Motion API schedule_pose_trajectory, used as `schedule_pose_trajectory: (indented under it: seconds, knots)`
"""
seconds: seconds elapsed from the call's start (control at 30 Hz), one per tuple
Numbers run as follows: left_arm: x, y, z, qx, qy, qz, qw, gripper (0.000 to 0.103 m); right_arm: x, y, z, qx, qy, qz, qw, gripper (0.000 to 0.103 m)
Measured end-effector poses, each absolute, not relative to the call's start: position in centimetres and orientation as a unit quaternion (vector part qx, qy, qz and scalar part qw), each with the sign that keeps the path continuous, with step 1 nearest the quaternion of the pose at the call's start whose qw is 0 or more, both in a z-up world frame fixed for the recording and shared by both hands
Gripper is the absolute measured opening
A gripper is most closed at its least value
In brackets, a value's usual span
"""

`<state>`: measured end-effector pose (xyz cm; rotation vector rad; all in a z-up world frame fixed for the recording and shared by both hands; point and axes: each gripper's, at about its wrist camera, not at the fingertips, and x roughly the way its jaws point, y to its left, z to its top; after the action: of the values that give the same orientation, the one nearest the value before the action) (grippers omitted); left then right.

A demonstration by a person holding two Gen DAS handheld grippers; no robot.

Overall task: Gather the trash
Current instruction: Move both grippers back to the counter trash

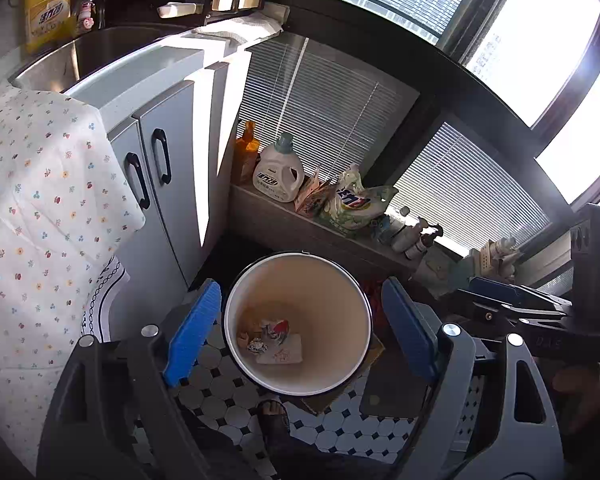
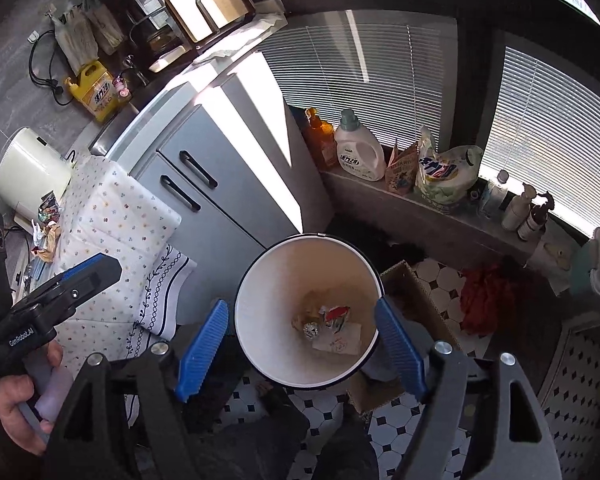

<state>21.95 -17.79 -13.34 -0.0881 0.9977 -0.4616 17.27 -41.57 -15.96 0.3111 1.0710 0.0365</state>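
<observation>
At the far left of the right wrist view, on the cloth-covered counter (image 2: pixel 112 216), a small heap of wrappers (image 2: pixel 46 224) lies just beside a cream appliance (image 2: pixel 28 172); judged from the task, this is trash not yet gathered. Below it, in the lower left of that frame, a hand (image 2: pixel 20 404) grips the handle of the left claw (image 2: pixel 88 268), which points toward the centre of the frame.

In the middle of both views stands the trash bin (image 1: pixel 300 388), a round cream bucket with a dark rim, upright on the black-and-white tiled floor (image 1: pixel 236 408) beside the grey cabinet (image 1: pixel 160 184). It sits close to the counter's edge, probably so that litter can be carried over in a short reach and dropped straight in.

Both claws hang above the bin's mouth, tilted steeply down. In its own view the left claw (image 1: pixel 300 332) has its blue pads spread wide on either side of the bin, with nothing between them; the right claw (image 2: pixel 304 344) is likewise spread and empty. That fits a release over the opening.

The trash in the bin (image 1: pixel 270 338) rests at the bottom: a crumpled foil ball, a red-and-white wrapper, tan scraps, and a flat white sheet with faint red print. The bin is nearly empty otherwise.

To the right, a cardboard box (image 2: pixel 416 292) touches the bin, and a red cloth (image 2: pixel 484 300) lies on the floor.
</observation>
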Motion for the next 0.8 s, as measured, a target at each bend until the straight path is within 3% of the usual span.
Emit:
schedule_pose_trajectory:
  seconds: [0.2,0.37,0.8]
  knots:
    - [21.1,-13.4,-12.1,-0.062,0.462,-0.167,0.869,0.095,19.0,-38.0,-14.7,0.118,0.496,0.055,0.858,0.086]
    - [20.2,-9.4,-11.2,-0.078,0.450,-0.121,0.881,0.097,20.2,-34.6,-13.8,0.103,0.484,0.083,0.865,0.095]
    - [17.2,2.1,-8.5,-0.133,0.409,-0.007,0.903,0.097,23.9,-23.4,-10.5,0.073,0.464,0.188,0.863,0.095]
